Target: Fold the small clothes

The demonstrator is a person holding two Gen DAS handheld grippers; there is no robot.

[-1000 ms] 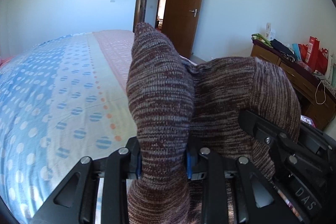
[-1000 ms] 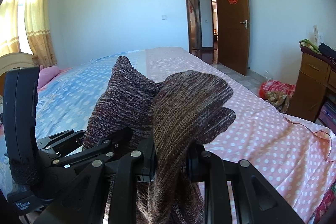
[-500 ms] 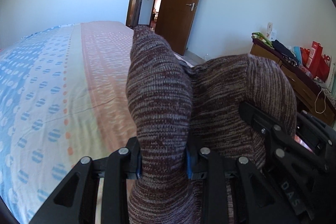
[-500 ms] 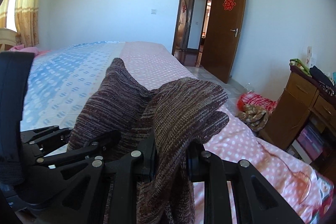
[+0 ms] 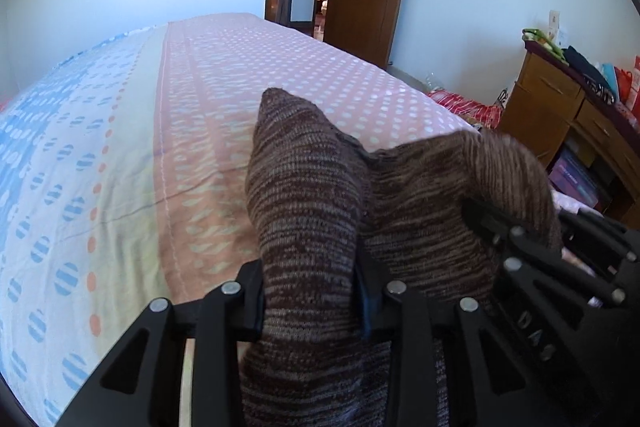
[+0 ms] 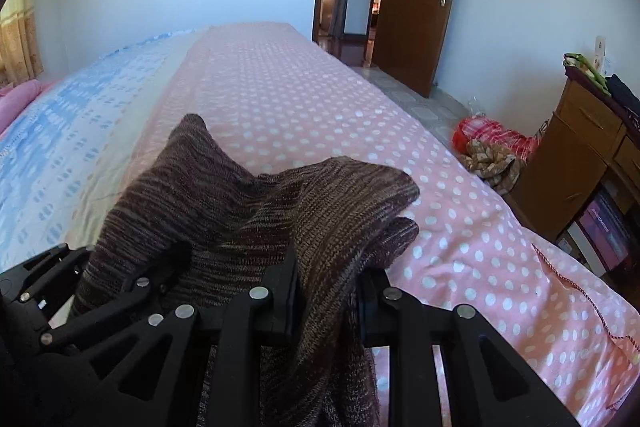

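I have the brown knit garment [image 5: 308, 211] pinched in both pairs of jaws at once. My left gripper [image 5: 310, 301] is closed down on a thick bunch of the knit, which rises straight up out of the jaws into a pointed corner and also hangs below them. My right gripper [image 6: 326, 301] is clamped the same way on another bunch, whose folded edge flops forward and to the right over the jaws. In neither pair can I see a gap beyond the cloth itself.

The two grippers sit close side by side: from the left camera the right gripper's black frame lies just to the right of my jaws, with the knit draped across it, and from the right camera the left one lies just to the left. I judge that I hold two corners near each other so the cloth between them hangs doubled and its edges can be matched.

The bed [image 6: 280, 95] stretches ahead of and below both pairs of jaws, pink dotted on the right, blue on the left, and the held corners stand well above it. Whether the lower part of the garment touches the bedspread I cannot tell. That open stretch looks like the place to lay the fold flat.
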